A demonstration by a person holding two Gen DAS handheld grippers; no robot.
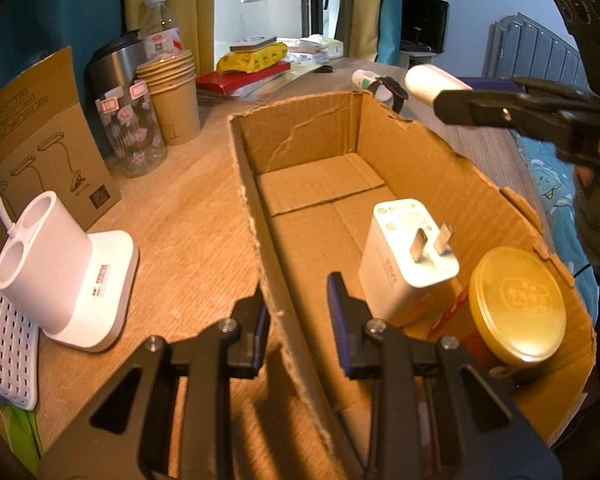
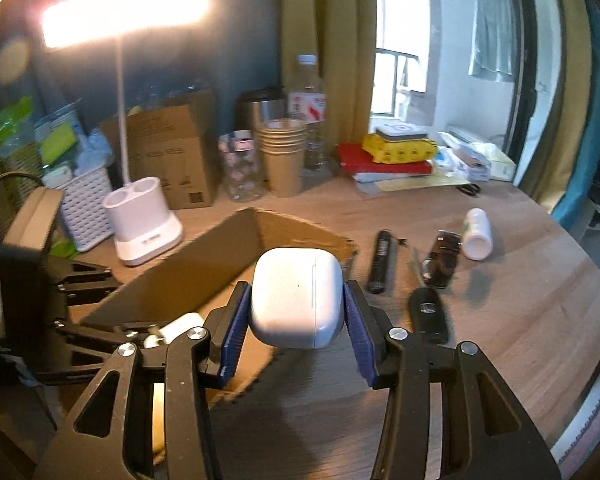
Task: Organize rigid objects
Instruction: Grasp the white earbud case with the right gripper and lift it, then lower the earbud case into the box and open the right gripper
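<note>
Earbud case [image 2: 298, 298] sits clamped in the right gripper [image 2: 296, 320]. Left gripper [image 1: 298, 320] pinches the cardboard box [image 1: 268, 264] wall.

Glossy plastic earbud case [image 2: 298, 298]; rough cardboard box [image 1: 440, 168].

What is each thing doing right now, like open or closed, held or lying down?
Cardboard box: open on top, left wall pinched.
Left gripper: shut on that wall.
Right gripper: shut on the earbud case.
Earbud case: lid closed, held up.
Charger plug: in the box, prongs out.
Gold-lidded tin: in the box, lid on.
White bottle: lying on the table.
Desk lamp: lit.
</note>
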